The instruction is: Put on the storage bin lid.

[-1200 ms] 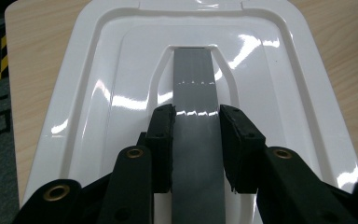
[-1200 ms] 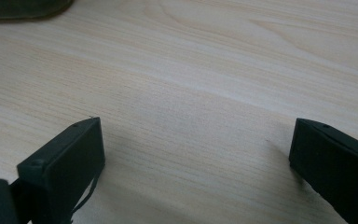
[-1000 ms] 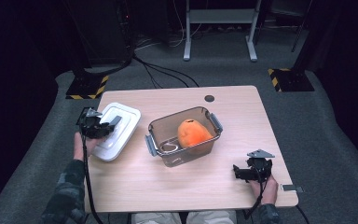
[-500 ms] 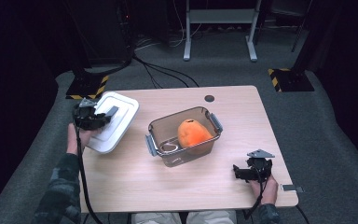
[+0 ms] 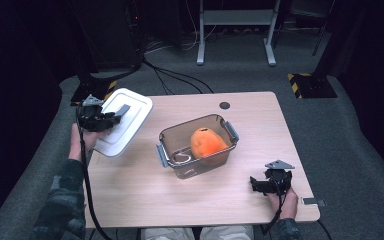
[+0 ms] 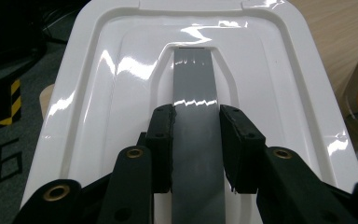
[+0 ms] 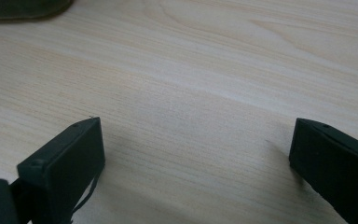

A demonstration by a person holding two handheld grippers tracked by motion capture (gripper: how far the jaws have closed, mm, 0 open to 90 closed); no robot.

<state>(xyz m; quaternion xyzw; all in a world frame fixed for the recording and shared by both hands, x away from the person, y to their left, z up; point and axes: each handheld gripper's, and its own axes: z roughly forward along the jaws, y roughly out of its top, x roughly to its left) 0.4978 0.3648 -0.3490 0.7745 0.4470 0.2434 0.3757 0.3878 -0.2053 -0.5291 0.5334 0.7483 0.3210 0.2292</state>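
Now we have lifted the white lid (image 5: pixel 122 121) off the tabletop (image 5: pixel 145 190), left gripper (image 6: pixel 196 140) jaws pinching its grey handle (image 6: pixel 193 79), leaving the box (image 5: pixel 198 145) with the orange fruit (image 5: pixel 206 142) uncovered, while our right gripper (image 5: pixel 271 182) rests with jaws spread.

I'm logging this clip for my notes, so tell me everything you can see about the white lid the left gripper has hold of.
The white lid is a glossy, plastic-looking rectangle with rounded corners, a stepped raised rim and a grey handle strip along its middle. The left gripper is clamped on that strip, one jaw on each side. The lid looks lifted and tilted at the table's far left corner, partly overhanging the edge, apart from the clear container that holds an orange object.
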